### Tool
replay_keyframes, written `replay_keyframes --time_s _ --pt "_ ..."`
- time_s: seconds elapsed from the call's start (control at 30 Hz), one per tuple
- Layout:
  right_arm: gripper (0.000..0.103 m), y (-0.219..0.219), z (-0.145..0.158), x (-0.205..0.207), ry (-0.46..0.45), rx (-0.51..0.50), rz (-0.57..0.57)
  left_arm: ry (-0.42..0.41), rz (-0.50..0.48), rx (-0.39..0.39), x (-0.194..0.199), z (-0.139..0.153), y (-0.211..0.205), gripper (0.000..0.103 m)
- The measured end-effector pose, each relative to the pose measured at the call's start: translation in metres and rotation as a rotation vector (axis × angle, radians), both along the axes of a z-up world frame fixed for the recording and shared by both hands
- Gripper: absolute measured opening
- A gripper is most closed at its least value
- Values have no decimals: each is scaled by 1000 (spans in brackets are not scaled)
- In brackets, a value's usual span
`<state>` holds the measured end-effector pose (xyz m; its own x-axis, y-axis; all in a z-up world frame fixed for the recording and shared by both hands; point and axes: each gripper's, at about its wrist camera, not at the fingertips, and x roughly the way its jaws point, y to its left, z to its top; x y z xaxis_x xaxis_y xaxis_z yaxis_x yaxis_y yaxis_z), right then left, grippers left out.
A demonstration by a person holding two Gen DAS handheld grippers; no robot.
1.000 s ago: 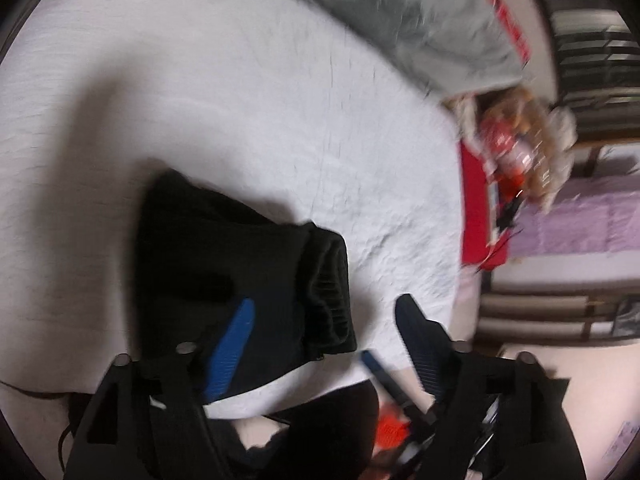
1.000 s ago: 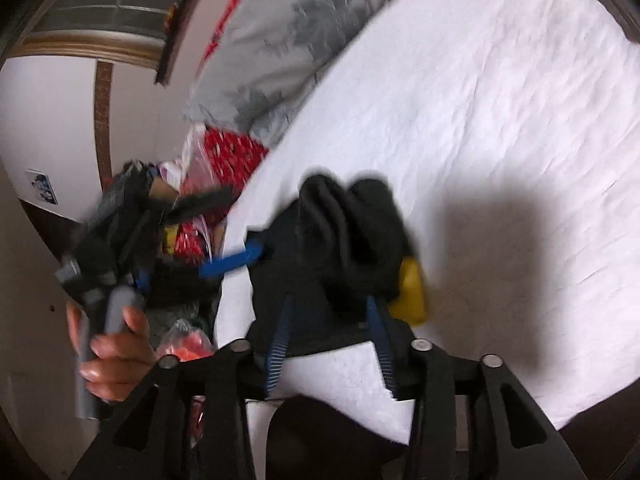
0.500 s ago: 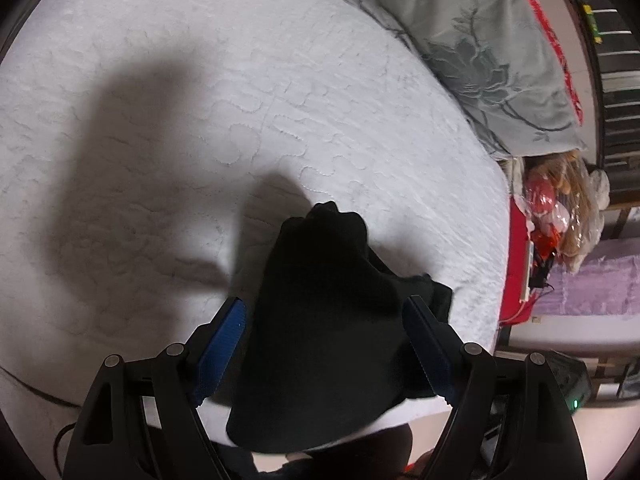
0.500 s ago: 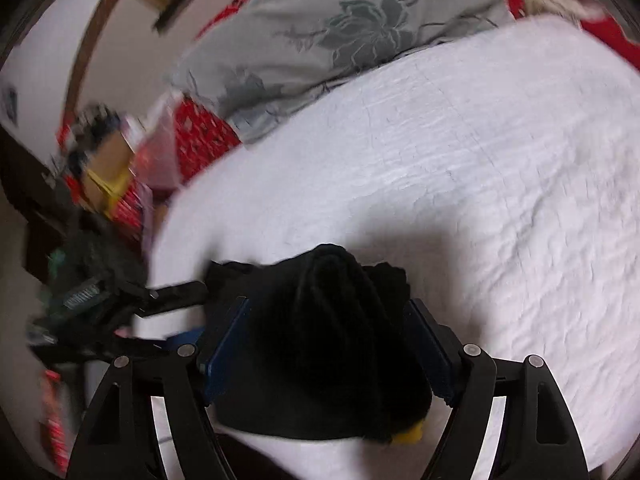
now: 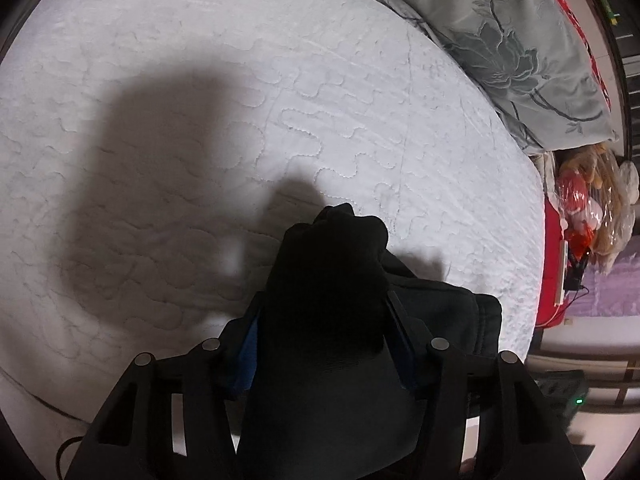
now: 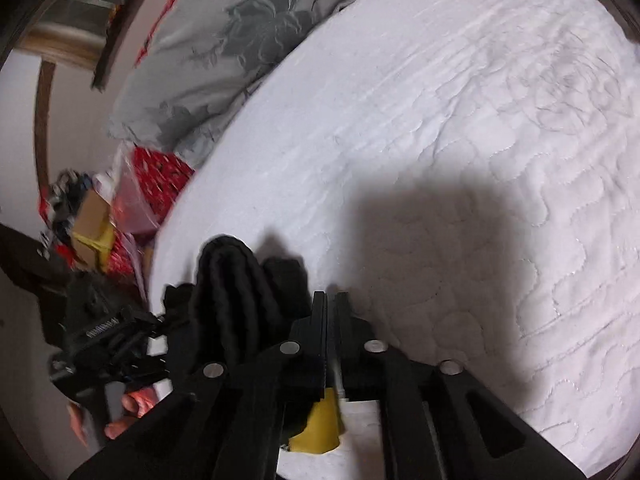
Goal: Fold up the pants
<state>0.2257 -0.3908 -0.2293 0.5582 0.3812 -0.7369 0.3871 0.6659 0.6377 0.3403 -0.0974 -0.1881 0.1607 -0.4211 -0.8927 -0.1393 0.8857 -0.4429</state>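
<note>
The black pants (image 5: 332,280) lie bunched on the white quilted mattress (image 5: 200,80), close to its near edge and well apart from the grey flowered pillow (image 5: 512,40) at the far side. In the left wrist view, the left gripper (image 5: 324,336) has its two fingers set on either side of a thick hump of the black cloth, pressed against it — clamped on the pants, with the blue pad of one finger (image 5: 247,344) showing at the fabric's side. More of the garment spreads flat on the mattress just beside that hump, toward the edge where the red bedding (image 5: 552,280) shows. In the right wrist view, the right gripper (image 6: 326,320) has its fingers drawn together, the tips touching with no gap between them; whether a thin bit of cloth is caught there I cannot tell. The pants (image 6: 236,300) rise in ribbed folds just beside those closed fingers, and a yellow piece (image 6: 320,424) shows below them — near the mattress (image 6: 440,120) edge. A bare hand (image 6: 120,412) grips the other tool's handle beyond that edge.
</note>
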Motion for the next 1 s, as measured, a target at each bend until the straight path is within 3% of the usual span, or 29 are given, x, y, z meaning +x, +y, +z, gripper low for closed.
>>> replay_keyframes --time_s 0.07,0.1,0.13,0.17,0.27,0.33,0.4,0.53,0.63,0.73,0.83,0.9,0.93,1.0 --pt "17 -1 13 7 -48 28 9 1 11 -13 -1 3 -1 60" --pt "39 2 20 12 -57 31 22 0 13 -21 -3 4 5 61" --pt "72 6 25 19 -59 26 41 -1 15 -27 -3 4 10 61" --pt "82 11 30 24 -69 9 52 -1 20 -32 -3 6 14 63" --pt "82 33 37 39 -78 -75 140 2 36 -39 -1 6 21 72" --pt "79 48 31 49 -31 -162 191 17 43 -42 2 3 22 70" --pt "42 56 25 52 -15 -165 235 30 46 -70 3 3 23 59" --pt "24 38 31 39 -66 -98 180 3 33 -80 8 13 21 56" --pt "23 25 16 31 -38 -57 124 -13 -4 -2 13 4 8 55" --pt "26 17 -5 25 -9 11 65 4 5 2 13 -5 5 55" --pt "41 17 -2 28 2 16 71 7 13 -24 9 -1 12 56" --pt "43 16 4 27 -11 54 87 -16 21 -35 2 9 23 58" --pt "45 14 10 24 -29 74 85 -33 24 -31 -5 15 29 62" --pt "62 13 18 19 -52 76 88 -70 37 -45 -21 25 44 75"
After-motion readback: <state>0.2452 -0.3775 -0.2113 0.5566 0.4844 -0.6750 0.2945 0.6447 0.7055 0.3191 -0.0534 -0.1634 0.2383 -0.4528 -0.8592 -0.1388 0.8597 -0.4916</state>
